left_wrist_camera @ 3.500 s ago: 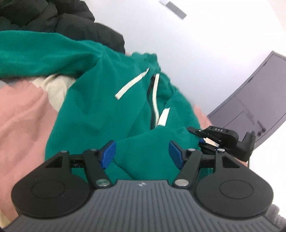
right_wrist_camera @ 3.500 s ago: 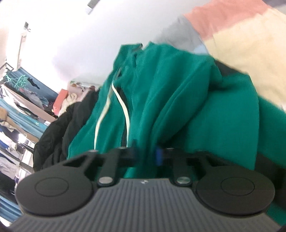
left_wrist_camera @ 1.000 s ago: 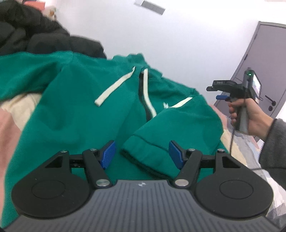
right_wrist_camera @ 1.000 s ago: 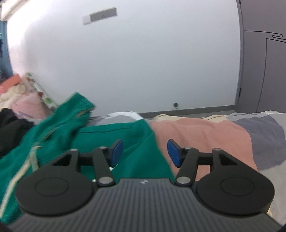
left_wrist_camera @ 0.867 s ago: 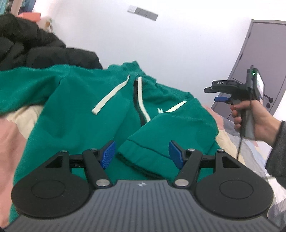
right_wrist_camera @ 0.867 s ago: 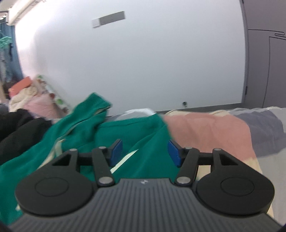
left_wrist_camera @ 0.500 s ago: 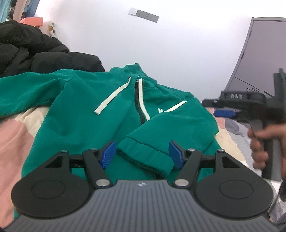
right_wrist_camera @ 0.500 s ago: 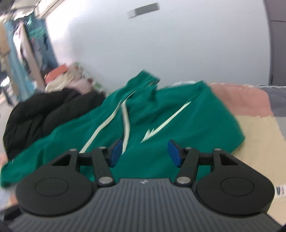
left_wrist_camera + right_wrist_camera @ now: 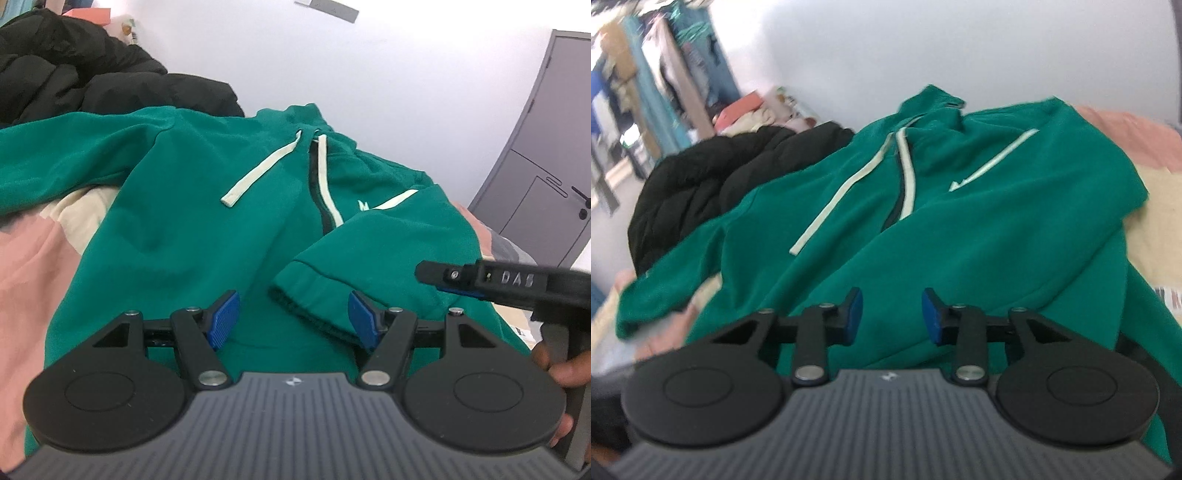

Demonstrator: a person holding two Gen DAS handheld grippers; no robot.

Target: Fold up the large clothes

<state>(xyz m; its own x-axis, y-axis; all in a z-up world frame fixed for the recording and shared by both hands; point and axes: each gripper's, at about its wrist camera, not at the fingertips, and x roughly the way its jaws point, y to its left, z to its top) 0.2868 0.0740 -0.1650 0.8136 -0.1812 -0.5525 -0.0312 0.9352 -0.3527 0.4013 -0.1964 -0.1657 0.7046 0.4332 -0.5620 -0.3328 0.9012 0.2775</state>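
Left tongs (image 9: 293,319) wide, right tongs (image 9: 892,316) closing, both empty.

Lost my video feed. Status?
Both grippers open, empty, right one's fingers closing. Green hoodie flat, one sleeve folded across. Black jacket beside it.

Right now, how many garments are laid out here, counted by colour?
Green: 1, the green zip hoodie
Black: 1, the black puffer jacket
Total: 2, not counting the blurred clothes pile by the wall.
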